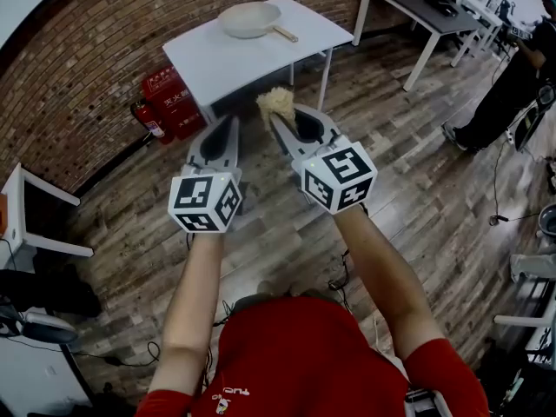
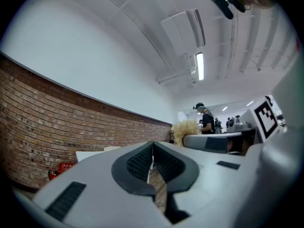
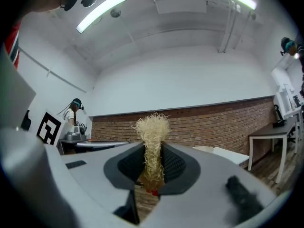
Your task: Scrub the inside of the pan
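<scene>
We note right gripper [image 3: 153, 167] clamped on a pale straw-fibre scrubber tuft [image 3: 152, 129]; left gripper [image 2: 152, 160] closed tight, empty. Both well apart from cream pan [image 1: 250, 17].

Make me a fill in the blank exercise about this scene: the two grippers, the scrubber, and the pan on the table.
1. The straw-coloured scrubber is clamped by the ____ gripper.
2. The left gripper is ____, with nothing between its jaws.
3. The pan rests on a table whose top is ____.

Missing words: right; shut; white.
</scene>
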